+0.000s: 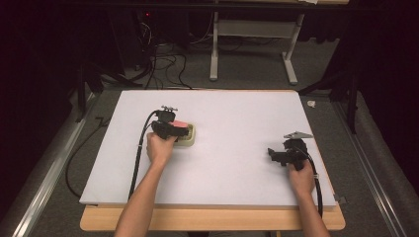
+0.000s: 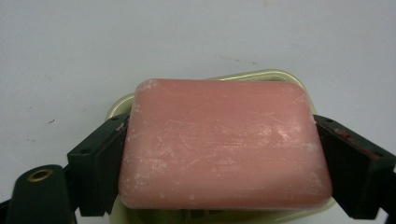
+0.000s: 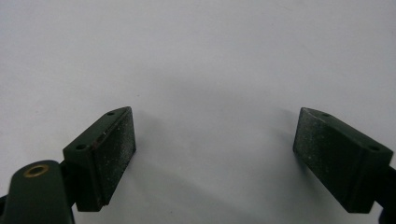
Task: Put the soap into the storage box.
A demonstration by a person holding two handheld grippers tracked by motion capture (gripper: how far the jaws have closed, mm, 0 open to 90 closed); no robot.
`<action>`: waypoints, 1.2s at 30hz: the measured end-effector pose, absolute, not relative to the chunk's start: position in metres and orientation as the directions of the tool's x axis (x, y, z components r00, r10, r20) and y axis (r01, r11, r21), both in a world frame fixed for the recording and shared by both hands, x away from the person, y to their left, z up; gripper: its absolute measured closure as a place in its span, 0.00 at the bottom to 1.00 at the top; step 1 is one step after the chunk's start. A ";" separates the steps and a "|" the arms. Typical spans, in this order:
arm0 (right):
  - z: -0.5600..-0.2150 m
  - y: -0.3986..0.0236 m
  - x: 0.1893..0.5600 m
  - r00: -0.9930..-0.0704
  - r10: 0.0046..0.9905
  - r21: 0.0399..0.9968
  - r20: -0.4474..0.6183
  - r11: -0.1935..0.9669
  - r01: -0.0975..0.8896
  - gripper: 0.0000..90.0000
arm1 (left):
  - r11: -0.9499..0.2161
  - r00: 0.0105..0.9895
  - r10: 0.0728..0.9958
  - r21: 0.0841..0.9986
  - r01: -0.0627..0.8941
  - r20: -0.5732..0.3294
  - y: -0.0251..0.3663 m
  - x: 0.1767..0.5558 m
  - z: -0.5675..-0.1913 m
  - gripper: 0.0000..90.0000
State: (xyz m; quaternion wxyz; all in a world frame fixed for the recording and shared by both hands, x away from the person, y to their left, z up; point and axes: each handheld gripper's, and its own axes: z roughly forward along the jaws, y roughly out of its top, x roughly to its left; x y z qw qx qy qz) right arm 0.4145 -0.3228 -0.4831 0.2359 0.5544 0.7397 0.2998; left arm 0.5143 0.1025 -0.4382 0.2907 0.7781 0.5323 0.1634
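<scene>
While the left gripper (image 2: 224, 163) squeezes the pink soap (image 2: 224, 144) just over its pale dish (image 1: 190, 140), the job looks half done, and the right gripper (image 3: 215, 154) waits wide open and empty.

Most of the white board (image 1: 237, 148) lies bare: the whole center, upper right and lower left of the frame are open passage. The one obstacle sits left of center, a pink soap bar (image 2: 224, 144) in its pale dish (image 1: 190, 140). Between the right gripper (image 3: 215, 154)'s spread jaws, nothing intrudes.

pink soap bar (image 2: 224, 144) | flat | over cream dish (image 2: 275, 75) | left-centre
</scene>
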 end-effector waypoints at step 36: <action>-0.483 -0.323 0.414 -0.273 0.962 0.705 -0.016 0.204 0.679 0.15 | -0.265 0.385 0.921 0.639 0.722 -0.054 0.102 0.513 -0.438 0.11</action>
